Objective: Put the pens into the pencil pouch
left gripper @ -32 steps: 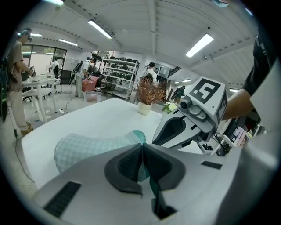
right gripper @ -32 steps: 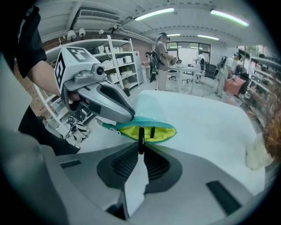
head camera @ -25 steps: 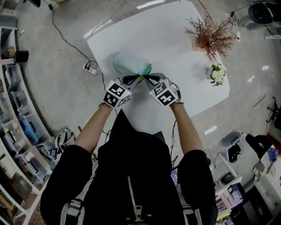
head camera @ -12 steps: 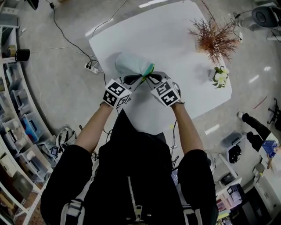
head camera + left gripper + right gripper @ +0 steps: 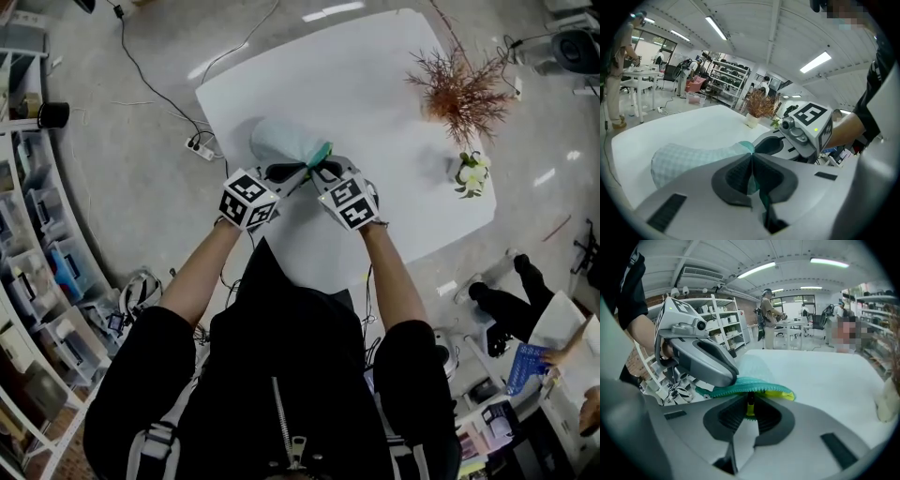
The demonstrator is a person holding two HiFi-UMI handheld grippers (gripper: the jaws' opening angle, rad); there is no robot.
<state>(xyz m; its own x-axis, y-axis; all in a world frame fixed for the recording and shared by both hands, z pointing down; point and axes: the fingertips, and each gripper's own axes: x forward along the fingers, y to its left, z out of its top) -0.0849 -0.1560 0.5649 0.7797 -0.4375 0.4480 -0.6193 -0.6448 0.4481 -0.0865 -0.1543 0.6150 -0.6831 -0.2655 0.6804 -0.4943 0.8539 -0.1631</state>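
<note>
A pale green checked pouch point(image 5: 281, 141) lies on the white table point(image 5: 375, 84), its teal zipper end toward me. My left gripper point(image 5: 296, 172) is shut on the pouch's fabric end point(image 5: 749, 180), which is pinched between its pads. My right gripper point(image 5: 317, 169) is shut on the small yellow-green zipper pull point(image 5: 750, 405), just under the teal zipper band point(image 5: 754, 387). The two grippers meet nose to nose at that end; the left gripper's body point(image 5: 698, 357) fills the left of the right gripper view. No pen shows in any view.
A vase of dried brown twigs point(image 5: 459, 84) and a small white flower pot point(image 5: 469, 172) stand at the table's right side. A power strip point(image 5: 199, 147) and cables lie on the floor to the left. Shelving lines the left wall, and a seated person point(image 5: 525, 319) is at lower right.
Both grippers keep their hold at the pouch's zipper end, the right one shifting only slightly. A person has come into view on the floor at lower right.
</note>
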